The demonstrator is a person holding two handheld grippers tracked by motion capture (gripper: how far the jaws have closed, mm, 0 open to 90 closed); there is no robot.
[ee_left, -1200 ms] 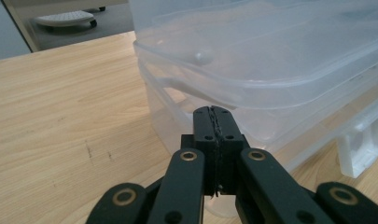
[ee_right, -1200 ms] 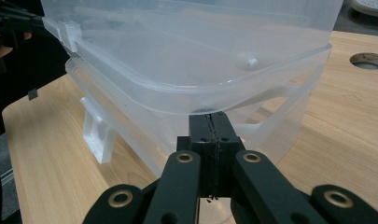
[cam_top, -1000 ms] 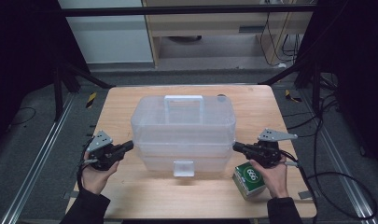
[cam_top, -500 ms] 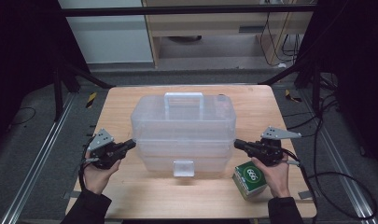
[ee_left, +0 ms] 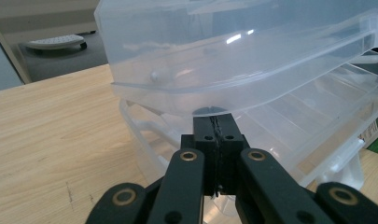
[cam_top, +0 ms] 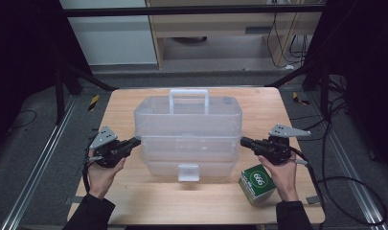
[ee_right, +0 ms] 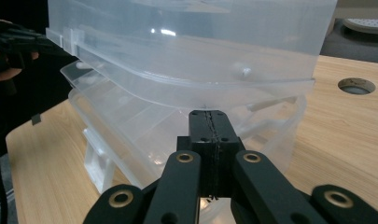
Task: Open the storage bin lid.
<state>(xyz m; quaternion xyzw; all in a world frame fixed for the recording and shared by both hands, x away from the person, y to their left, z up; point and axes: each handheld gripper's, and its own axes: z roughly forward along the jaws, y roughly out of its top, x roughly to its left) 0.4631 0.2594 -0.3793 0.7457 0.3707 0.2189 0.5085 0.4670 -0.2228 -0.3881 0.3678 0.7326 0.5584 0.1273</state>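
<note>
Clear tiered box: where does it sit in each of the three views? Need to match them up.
High view: the clear tiered box stands mid-table, between the left gripper and the right gripper.
Left gripper view: the box fills the upper right, its top tier just above the shut jaws.
Right gripper view: the box fills the upper centre, above the shut jaws.
Shared landmark: the wooden table, seen beside the box.

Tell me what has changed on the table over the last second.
The top tier of the clear plastic box has lifted and slid toward the far side of the table, opening a gap over the lower trays. The left gripper and right gripper, both shut with nothing between the jaws, have kept their tips pressed under that tier's two ends. The green carton has stayed put by the right hand.
</note>
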